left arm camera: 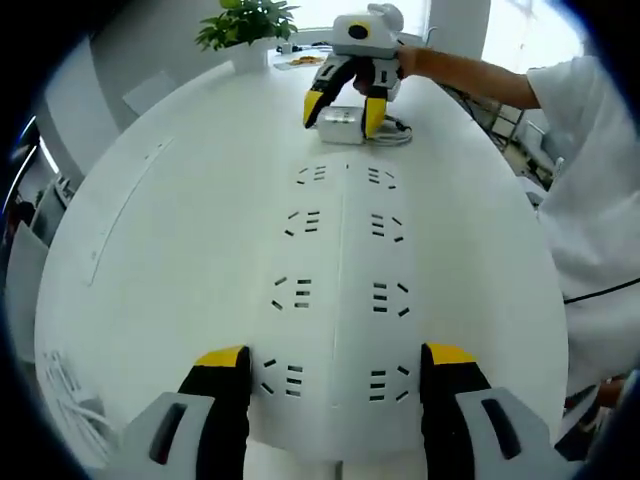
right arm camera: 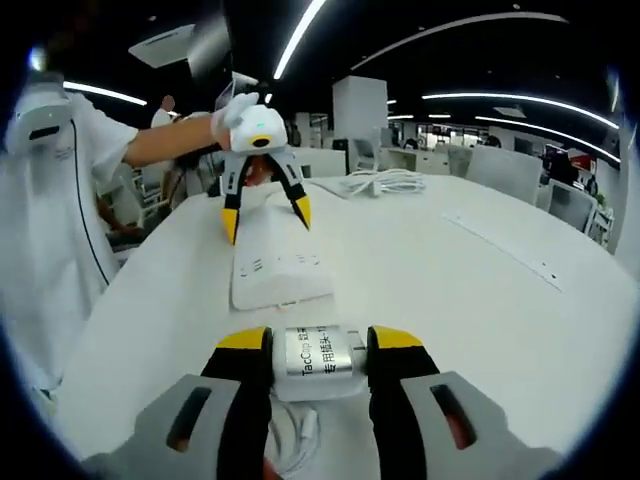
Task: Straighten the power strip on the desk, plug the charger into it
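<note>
1. In the left gripper view, the near end of the power strip (left arm camera: 340, 300) is cut off at the bottom edge; the charger (left arm camera: 340, 122) is partly hidden behind the right gripper (left arm camera: 345, 105).
2. The strip's long axis runs from the left gripper (left arm camera: 335, 365) toward the charger at its far end on the table (left arm camera: 180, 220).
3. The left fingers (left arm camera: 222, 375) are spread, straddling the strip's near end.
4. The right fingers (right arm camera: 243, 352) pinch the charger (right arm camera: 318, 352); its cord (right arm camera: 295, 425) is cut off below.

Bare desk (right arm camera: 480, 300) lies open right of the power strip (right arm camera: 280, 275); coiled white cable (right arm camera: 385, 182) crowds the far edge.
</note>
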Tool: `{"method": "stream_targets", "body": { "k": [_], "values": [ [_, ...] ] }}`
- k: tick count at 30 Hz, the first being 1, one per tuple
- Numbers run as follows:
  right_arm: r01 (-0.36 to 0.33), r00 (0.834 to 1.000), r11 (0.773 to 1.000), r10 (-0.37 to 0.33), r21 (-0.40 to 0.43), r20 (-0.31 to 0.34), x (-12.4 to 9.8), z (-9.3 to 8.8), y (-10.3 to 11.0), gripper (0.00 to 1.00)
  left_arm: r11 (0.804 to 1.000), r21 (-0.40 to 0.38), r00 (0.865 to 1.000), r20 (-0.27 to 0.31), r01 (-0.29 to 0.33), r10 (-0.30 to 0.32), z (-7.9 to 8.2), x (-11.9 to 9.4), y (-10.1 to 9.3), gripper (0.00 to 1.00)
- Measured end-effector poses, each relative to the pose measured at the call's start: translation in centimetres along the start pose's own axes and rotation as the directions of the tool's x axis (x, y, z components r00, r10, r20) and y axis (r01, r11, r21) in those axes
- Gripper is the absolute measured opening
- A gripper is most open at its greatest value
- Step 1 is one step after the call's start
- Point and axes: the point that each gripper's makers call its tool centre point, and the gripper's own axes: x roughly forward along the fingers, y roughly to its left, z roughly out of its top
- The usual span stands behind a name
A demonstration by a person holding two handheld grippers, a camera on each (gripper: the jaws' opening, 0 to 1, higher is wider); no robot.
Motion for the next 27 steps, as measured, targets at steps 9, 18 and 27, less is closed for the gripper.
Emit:
{"method": "stream_targets", "body": {
  "k": [9, 18, 27],
  "values": [
    [0.147, 0.988, 0.984, -0.143, 0.096, -0.052, -1.7, 1.3, 0.3, 0.42, 1.000, 0.006, 1.000, -0.005, -0.007, 0.007, 0.0, 0.0, -0.3, 0.69],
    [0.701, 0.703, 0.670, -0.707, 0.243, -0.081, -4.7, 2.7, 1.1, 0.57, 1.000, 0.002, 1.000, -0.004, -0.011, 0.011, -0.1, -0.1, -0.5, 0.69],
    [0.924, 0.370, 0.319, -0.885, 0.212, -0.283, -3.7, -2.0, -1.1, 0.49, 1.000, 0.006, 1.000, 0.005, -0.009, 0.009, 0.0, -0.1, -0.1, 0.69]
  ]
}}
